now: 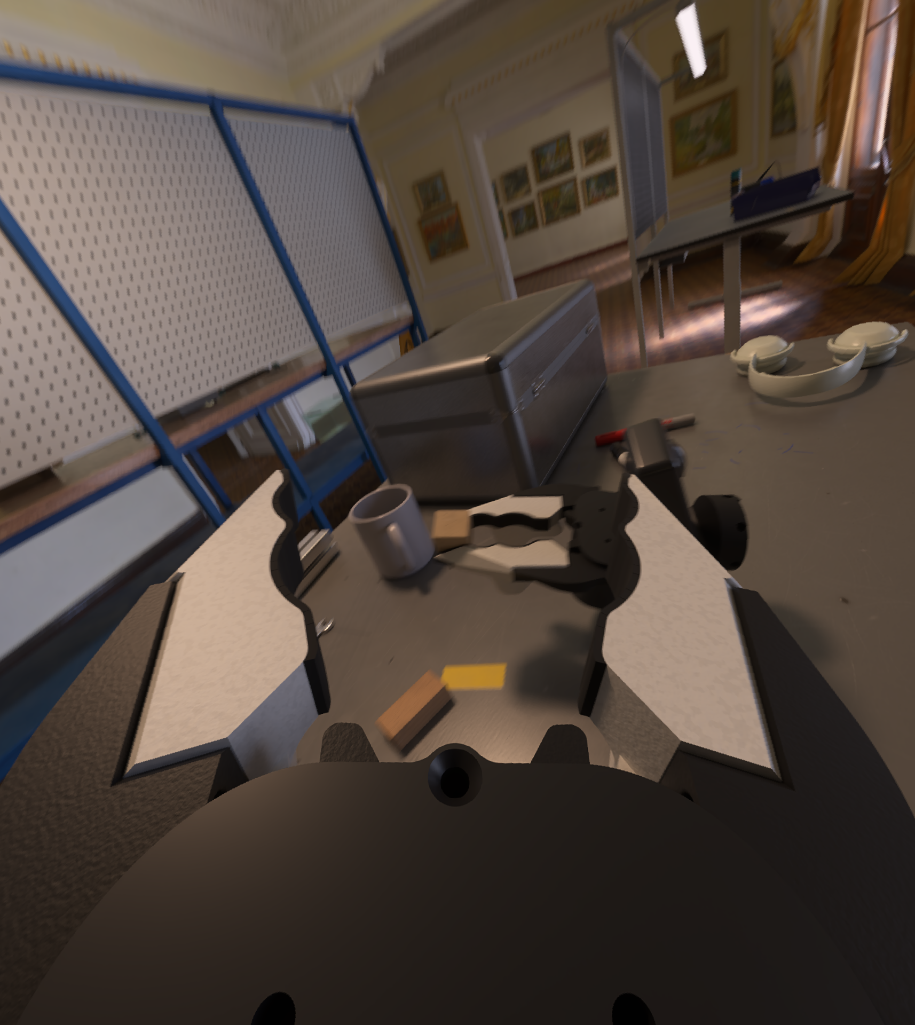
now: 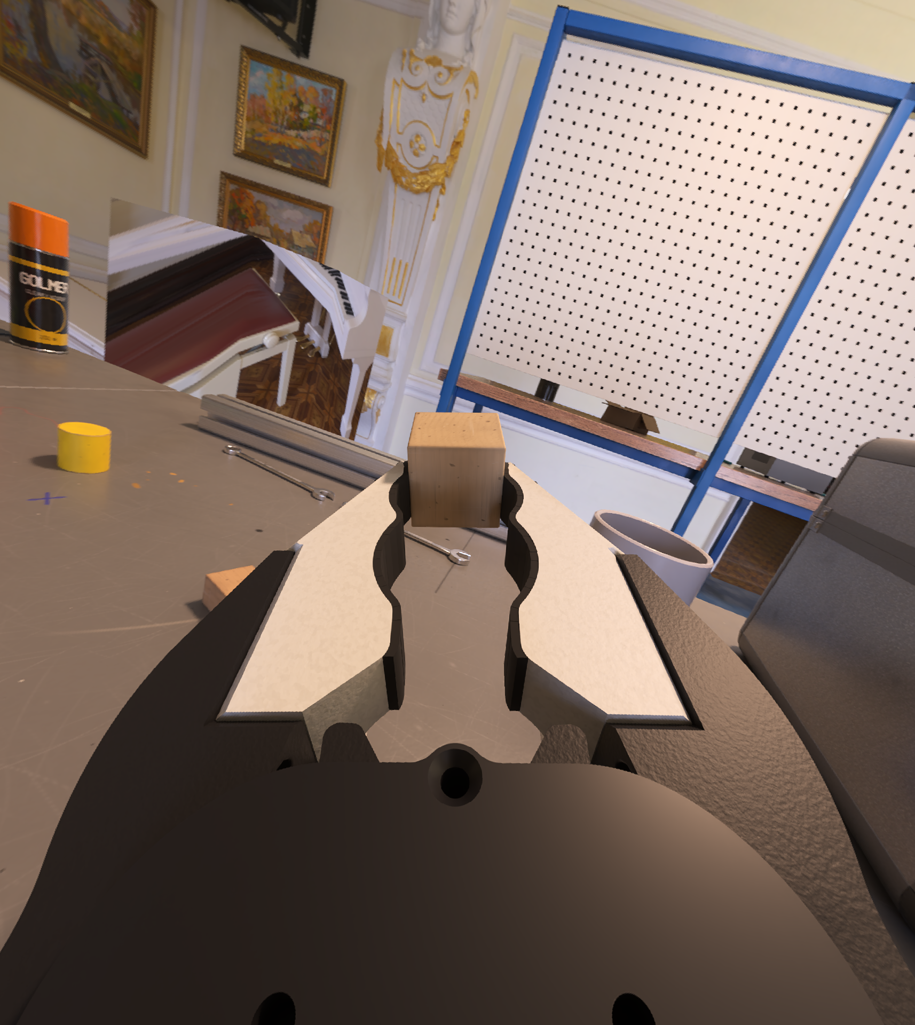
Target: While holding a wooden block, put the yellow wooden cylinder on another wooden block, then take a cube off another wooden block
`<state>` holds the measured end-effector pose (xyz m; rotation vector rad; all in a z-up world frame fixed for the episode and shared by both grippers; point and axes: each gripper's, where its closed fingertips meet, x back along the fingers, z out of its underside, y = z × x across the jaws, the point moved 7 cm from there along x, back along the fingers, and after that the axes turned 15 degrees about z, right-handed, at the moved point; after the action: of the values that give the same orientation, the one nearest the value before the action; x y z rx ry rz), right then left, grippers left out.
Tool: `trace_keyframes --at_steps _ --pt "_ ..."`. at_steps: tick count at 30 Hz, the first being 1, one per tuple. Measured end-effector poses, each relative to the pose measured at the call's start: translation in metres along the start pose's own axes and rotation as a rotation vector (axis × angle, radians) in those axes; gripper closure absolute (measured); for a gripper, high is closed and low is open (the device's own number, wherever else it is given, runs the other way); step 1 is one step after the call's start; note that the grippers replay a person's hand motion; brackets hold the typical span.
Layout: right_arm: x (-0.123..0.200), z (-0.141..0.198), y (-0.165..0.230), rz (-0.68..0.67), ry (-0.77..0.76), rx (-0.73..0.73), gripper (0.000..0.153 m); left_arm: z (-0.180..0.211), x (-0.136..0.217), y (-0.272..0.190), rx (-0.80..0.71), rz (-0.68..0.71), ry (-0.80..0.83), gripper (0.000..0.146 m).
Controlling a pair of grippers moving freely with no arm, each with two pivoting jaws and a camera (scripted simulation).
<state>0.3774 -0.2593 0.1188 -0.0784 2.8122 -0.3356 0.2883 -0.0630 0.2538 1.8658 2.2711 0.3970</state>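
My right gripper (image 2: 454,478) is shut on a light wooden cube (image 2: 455,471) and holds it above the grey table (image 2: 83,610). The yellow wooden cylinder (image 2: 83,446) stands upright on the table, far to its left. A second wooden block (image 2: 225,590) lies by the right gripper's left finger, partly hidden. My left gripper (image 1: 455,496) is open wide and empty. Below and between its fingers are the yellow cylinder (image 1: 472,676) and a flat wooden block (image 1: 413,710) side by side. Farther off, the right gripper (image 1: 474,529) holds its cube (image 1: 451,524).
A grey mug (image 1: 389,532) stands beside the held cube, with a metal case (image 1: 488,399) behind it. White headphones (image 1: 816,360) lie far right. Two wrenches (image 2: 278,471), an aluminium rail (image 2: 300,432) and spray cans (image 2: 38,277) are on the table.
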Motion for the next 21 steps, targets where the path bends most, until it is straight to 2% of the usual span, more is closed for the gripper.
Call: trace_keyframes --at_steps 3,6,7,9,12,15,21 --pt "0.001 0.001 0.003 -0.020 -0.004 0.013 0.121 -0.013 0.039 0.054 0.089 -0.022 0.138 0.047" --pt "-0.005 0.006 0.004 -0.026 0.029 0.021 0.121 0.015 0.069 0.122 0.035 -0.121 0.552 0.051" --pt "-0.006 0.007 0.004 -0.026 0.035 0.015 0.121 0.032 0.076 0.139 -0.032 -0.096 0.703 0.052" --pt "-0.006 0.007 0.003 -0.037 0.037 -0.009 0.121 0.071 0.087 0.159 -0.116 0.066 0.938 0.054" --pt "-0.005 0.008 0.000 -0.048 0.043 -0.036 0.121 0.121 0.101 0.173 -0.075 0.219 1.197 0.057" --pt "-0.005 0.009 -0.002 -0.048 0.052 -0.054 0.121 0.156 0.108 0.181 -0.022 0.316 1.334 0.061" --pt "-0.005 0.010 -0.001 -0.059 0.062 -0.056 0.121 0.196 0.107 0.193 0.059 0.422 1.461 0.067"
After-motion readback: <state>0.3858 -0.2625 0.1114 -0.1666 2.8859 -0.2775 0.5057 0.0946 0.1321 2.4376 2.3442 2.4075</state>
